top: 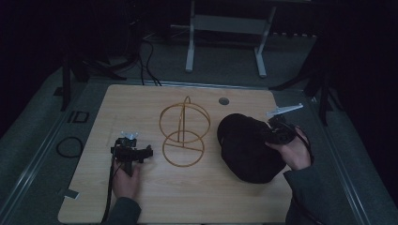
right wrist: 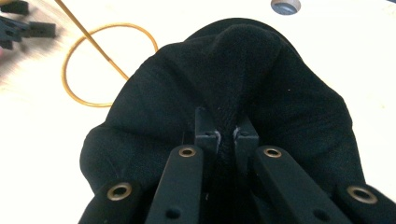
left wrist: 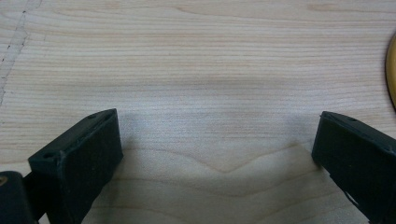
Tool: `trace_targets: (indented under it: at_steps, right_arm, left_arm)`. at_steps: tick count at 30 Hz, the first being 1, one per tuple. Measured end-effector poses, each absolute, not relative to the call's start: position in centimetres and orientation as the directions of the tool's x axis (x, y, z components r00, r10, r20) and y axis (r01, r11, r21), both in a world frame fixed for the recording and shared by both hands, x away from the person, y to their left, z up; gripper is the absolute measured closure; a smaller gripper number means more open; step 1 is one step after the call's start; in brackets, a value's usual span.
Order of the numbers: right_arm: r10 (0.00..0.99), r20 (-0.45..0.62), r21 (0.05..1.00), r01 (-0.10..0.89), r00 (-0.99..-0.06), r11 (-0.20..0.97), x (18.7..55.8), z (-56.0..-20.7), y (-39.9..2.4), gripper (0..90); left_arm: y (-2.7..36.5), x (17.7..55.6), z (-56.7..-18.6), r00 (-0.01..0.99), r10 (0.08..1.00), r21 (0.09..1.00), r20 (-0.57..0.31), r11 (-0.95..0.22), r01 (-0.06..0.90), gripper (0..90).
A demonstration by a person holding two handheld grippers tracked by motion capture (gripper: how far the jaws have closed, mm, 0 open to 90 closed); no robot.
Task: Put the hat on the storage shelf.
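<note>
Two grippers work over a pale wooden tabletop (top: 197, 197), each held in one of the person's hands. In the right gripper view, the right gripper (right wrist: 226, 133) has its fingers clenched on a raised fold of a black cloth hat (right wrist: 261, 79); the fabric is pinched between the two fingertips and bulges up just beyond them, spreading out to either side. Past the hat and off to the fingers' left lies a gold wire ring (right wrist: 109, 65) flat on the wood, with a thin gold rod crossing it. Farther still, ahead and slightly to the right, a small round grommet hole (right wrist: 285, 5) sits in the tabletop.

From the high view the right gripper (top: 277, 133) sits at the hat's (top: 246, 150) far right edge, the right hand (top: 295, 152) behind it.

The left gripper (left wrist: 215, 154) hangs released, its fingers spread wide apart with bare wood grain between and beyond them. A curved gold edge (left wrist: 391, 74) shows beyond the right fingertip. In the high view the left gripper (top: 133, 152) rests just left of the gold wire stand (top: 183, 133), whose upright ring rises above its flat base ring, well apart from the hat.
</note>
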State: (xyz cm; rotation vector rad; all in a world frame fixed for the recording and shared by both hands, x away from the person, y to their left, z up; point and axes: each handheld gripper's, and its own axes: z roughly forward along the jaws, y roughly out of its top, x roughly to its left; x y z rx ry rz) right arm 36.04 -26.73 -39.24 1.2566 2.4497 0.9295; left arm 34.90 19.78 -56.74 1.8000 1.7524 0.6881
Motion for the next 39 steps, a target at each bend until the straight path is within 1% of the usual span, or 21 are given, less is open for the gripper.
trace_targets:
  at_steps: [17,39]
  right_arm:
    - [0.768,0.158,0.716,0.608,-0.621,0.344,36.0,-37.3,-27.5,85.4]
    - [0.745,0.201,0.756,0.584,-0.636,0.295,36.3,-35.6,-27.9,85.4]
  left_arm:
    - [19.8,34.9,-56.7,0.029,1.000,0.683,-0.004,-0.018,0.730,1.2]
    - [19.8,34.9,-56.7,0.029,1.000,0.682,-0.004,-0.018,0.731,1.2]
